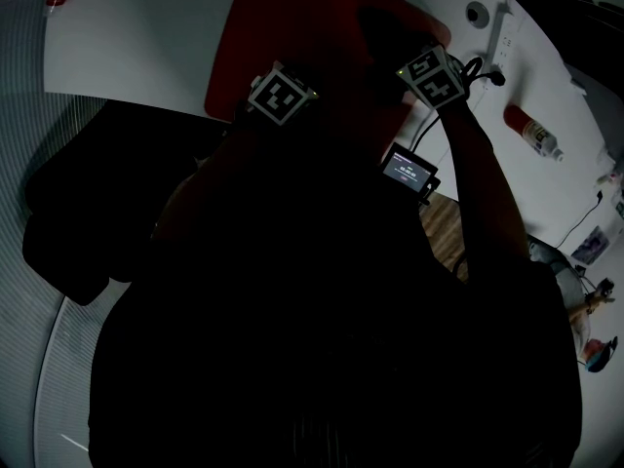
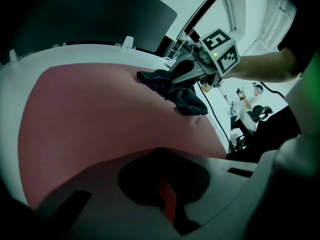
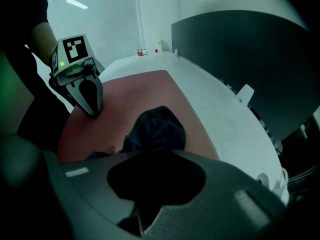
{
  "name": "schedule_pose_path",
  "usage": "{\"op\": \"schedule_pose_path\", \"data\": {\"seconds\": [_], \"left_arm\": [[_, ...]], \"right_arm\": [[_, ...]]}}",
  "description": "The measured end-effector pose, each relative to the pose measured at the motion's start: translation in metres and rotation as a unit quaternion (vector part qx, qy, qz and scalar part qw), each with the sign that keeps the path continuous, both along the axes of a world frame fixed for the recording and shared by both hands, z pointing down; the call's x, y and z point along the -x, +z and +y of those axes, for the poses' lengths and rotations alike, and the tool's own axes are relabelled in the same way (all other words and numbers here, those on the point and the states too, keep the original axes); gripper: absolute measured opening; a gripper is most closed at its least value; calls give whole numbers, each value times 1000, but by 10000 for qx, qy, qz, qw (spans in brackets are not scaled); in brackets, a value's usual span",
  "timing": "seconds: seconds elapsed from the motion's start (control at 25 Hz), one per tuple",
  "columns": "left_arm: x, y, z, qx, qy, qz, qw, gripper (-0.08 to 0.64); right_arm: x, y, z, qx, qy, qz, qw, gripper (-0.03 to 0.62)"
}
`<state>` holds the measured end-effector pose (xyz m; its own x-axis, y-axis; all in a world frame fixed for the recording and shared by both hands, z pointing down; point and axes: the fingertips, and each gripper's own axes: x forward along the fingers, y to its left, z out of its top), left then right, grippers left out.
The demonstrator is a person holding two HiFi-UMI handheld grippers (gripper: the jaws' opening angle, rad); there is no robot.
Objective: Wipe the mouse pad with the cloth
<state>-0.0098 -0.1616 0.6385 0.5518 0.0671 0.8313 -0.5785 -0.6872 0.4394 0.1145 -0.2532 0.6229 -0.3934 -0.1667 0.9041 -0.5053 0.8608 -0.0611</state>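
A large red mouse pad (image 1: 292, 27) (image 2: 90, 109) (image 3: 145, 89) lies on the white table. A crumpled dark cloth (image 2: 175, 91) (image 3: 155, 129) rests on the pad toward its right side. My right gripper (image 2: 182, 76) (image 3: 145, 219) is shut on the cloth and holds it down against the pad. My left gripper (image 3: 92, 111) (image 2: 167, 204) points down at the pad's near edge with its jaws together and nothing visible between them. In the head view only the marker cubes of the left gripper (image 1: 283, 96) and the right gripper (image 1: 432, 74) show; my dark body hides the jaws.
The white table (image 1: 146, 37) runs past the pad on all sides. A dark curved partition (image 3: 250, 59) (image 2: 90, 14) stands along its far edge. A red-and-white bottle (image 1: 531, 133) lies to the right, small bottles (image 3: 143, 51) stand at the far end, and a dark chair (image 1: 68, 213) is on the left.
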Motion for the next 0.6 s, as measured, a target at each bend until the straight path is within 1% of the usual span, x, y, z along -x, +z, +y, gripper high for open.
{"op": "schedule_pose_path", "data": {"seconds": [0.16,0.2,0.24,0.28,0.32,0.4,0.44,0.52,0.6], "left_arm": [[0,2,2,-6,2,-22,10000,6],[0,2,2,-16,-6,-23,10000,6],[0,2,1,-28,1,-28,10000,6],[1,1,1,-32,10,-34,10000,6],[2,1,1,-27,11,-32,10000,6],[2,0,1,-17,-7,-8,10000,6],[2,0,1,-16,-14,-2,10000,6],[1,0,1,1,-12,-12,10000,6],[1,1,1,16,-17,-5,10000,6]], "right_arm": [[1,0,3,-33,39,14,10000,37],[5,0,8,3,-28,2,10000,37],[12,0,17,54,-207,-21,9998,37],[22,0,32,106,-513,-61,9986,37],[35,1,51,154,-905,-112,9957,38],[60,3,92,285,-1640,-200,9858,37],[71,3,110,390,-1882,-253,9810,38],[88,3,138,613,-2197,-400,9728,37],[98,1,153,671,-2519,-493,9642,37]]}}
